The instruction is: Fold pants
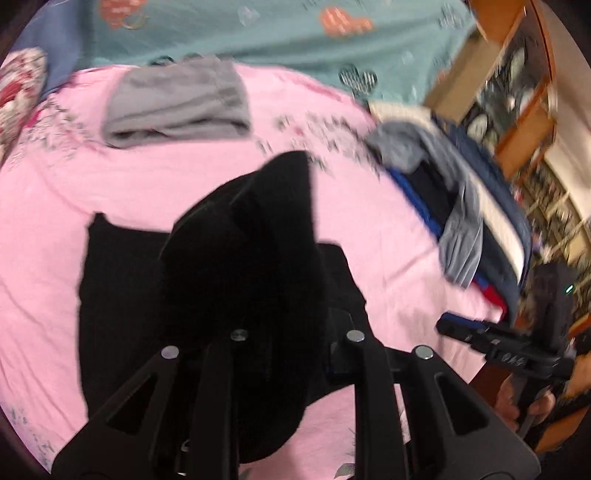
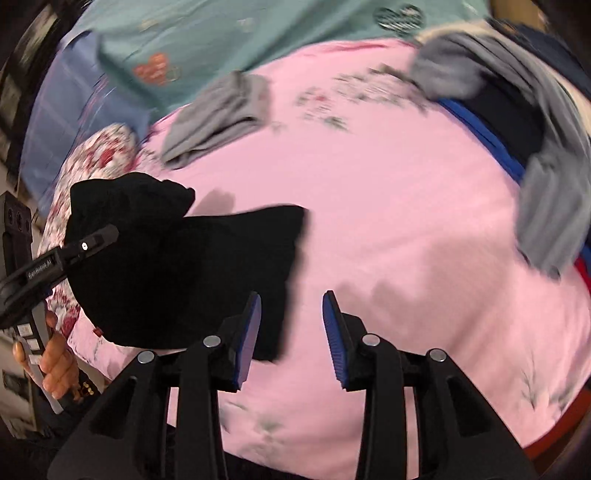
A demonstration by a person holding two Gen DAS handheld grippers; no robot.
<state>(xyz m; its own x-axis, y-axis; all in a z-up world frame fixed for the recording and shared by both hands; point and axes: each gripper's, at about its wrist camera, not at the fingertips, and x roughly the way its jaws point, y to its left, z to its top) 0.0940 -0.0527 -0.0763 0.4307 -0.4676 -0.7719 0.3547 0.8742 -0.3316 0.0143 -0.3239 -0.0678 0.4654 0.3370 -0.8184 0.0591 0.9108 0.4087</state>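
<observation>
The left gripper [image 1: 280, 325] is seen clamped on the black pants [image 1: 207, 295]: a bunched fold of the cloth is raised between its fingers, and the remainder lies spread on the pink bed sheet [image 1: 369, 229]. The left fingertips are buried in black fabric in the left wrist view, so the pads cannot be made out. In the right wrist view the same gripper [image 2: 107, 234] is shown from the side at the left edge, its tip against the lifted pants [image 2: 177, 273].

The right gripper [image 2: 291, 332] is held with its blue pads [image 2: 251, 332] well apart and nothing between them; its left finger stands just before the near corner of the pants, and contact cannot be judged. In the left wrist view the right gripper [image 1: 476, 332] appears at the right edge, above the sheet.

A folded grey garment [image 1: 177, 103] lies well apart from the pants, toward the far side of the sheet, and a heap of grey and blue clothes [image 1: 465, 206] occupies the right edge of the bed. A teal blanket [image 1: 258, 33] is seen beyond the sheet. Wooden shelving [image 1: 517, 74] is shown only by the left wrist view; a floral pillow [image 2: 99, 155] is shown more fully by the right. Both views are motion-blurred.
</observation>
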